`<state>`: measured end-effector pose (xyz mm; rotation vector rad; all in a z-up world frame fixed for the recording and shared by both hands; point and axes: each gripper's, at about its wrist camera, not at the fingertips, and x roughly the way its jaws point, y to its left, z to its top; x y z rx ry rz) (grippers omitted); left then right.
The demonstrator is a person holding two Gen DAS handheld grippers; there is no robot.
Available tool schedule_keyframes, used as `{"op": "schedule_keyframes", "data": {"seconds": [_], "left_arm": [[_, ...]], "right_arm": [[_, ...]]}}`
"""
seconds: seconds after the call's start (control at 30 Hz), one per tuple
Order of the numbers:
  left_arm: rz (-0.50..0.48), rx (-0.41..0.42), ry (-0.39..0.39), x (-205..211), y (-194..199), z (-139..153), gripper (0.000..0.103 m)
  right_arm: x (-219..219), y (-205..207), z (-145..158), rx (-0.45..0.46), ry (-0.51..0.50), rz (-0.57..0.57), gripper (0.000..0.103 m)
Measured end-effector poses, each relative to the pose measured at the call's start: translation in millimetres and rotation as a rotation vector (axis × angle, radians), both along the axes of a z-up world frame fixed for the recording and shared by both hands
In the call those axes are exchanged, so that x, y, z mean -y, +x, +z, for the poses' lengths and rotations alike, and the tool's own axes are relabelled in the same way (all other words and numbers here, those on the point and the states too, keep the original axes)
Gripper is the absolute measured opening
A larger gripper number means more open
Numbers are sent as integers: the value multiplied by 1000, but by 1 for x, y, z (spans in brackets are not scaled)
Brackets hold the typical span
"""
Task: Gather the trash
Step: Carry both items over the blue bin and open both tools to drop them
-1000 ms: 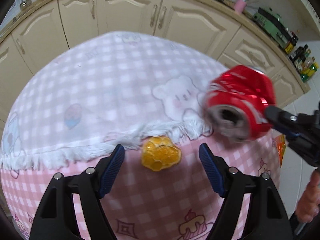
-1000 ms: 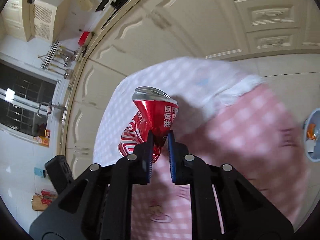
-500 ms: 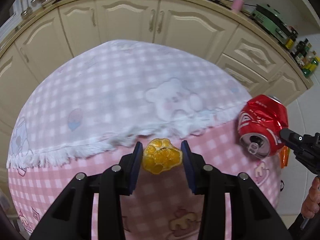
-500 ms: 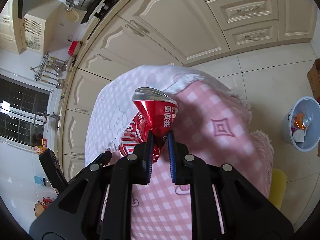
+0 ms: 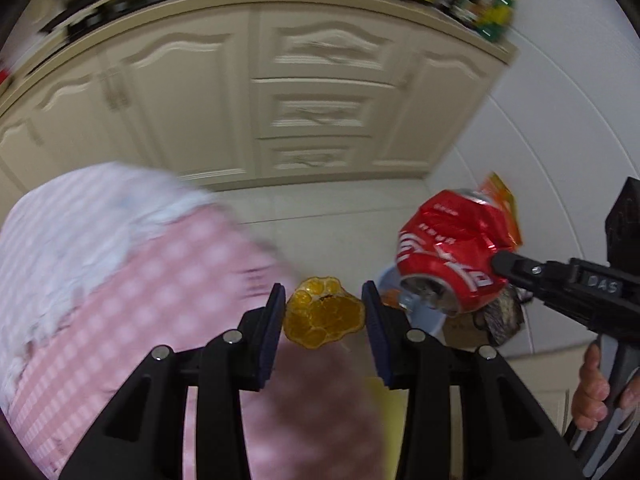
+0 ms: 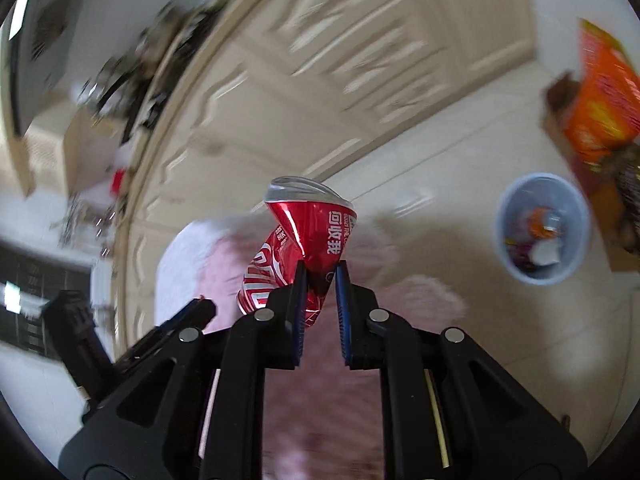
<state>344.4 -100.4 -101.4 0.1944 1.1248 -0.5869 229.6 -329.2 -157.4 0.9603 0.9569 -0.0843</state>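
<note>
**Both grippers loaded, bin in sight**

Room first: cream kitchen cabinets (image 5: 320, 92) fill the background, heavily smeared, so both of your hands read as being mid-swing. The table with its pink checked cloth (image 5: 120, 280) sits at the lower left of the left wrist view, and pale floor tile shows past its edge. You are carrying off the table, not working on it.

The target is the pale blue bin (image 6: 542, 228) standing on the floor, right of centre in the right wrist view, already holding scraps. An orange box (image 6: 604, 104) sits just beyond it. The bin's mouth is open upward, which suits a drop from above.

Your right gripper (image 6: 320, 280) is clenched on the crushed red can (image 6: 308, 232), pinching the flattened waist, where the metal is thin enough to fit a narrow grip. The can's mouth hangs away from the jaws. In the left wrist view the can (image 5: 452, 256) overlaps the bin rim, so it is likely nearest to release.

Your left gripper (image 5: 324, 308) is grasping the orange peel (image 5: 324, 314), with both pads against its sides. The hold looks light, which fits a soft scrap, but watch for slip during the swing.
</note>
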Motion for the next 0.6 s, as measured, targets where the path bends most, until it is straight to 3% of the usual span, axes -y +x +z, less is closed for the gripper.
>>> {"op": "schedule_keyframes", "data": {"seconds": [0.17, 0.3, 0.43, 0.5, 0.53, 0.57, 0.6], "left_arm": [[-207, -55, 42, 110, -34, -25, 39], [-315, -91, 103, 171, -56, -54, 39], [-378, -113, 167, 214, -66, -81, 39], [-385, -119, 197, 228, -67, -94, 39], [-385, -124, 207, 232, -66, -98, 39], [-381, -131, 223, 237, -65, -105, 39], [-376, -136, 233, 243, -62, -109, 39]], "right_arm": [[60, -36, -41, -143, -63, -129, 14], [98, -49, -85, -246, -45, -171, 14], [122, -51, -114, -269, 6, -165, 18], [135, -51, -123, -270, 39, -167, 32], [143, -54, -124, -273, 31, -182, 64], [150, -58, -123, -265, 18, -202, 74], [157, -64, -122, -266, -4, -227, 74]]}}
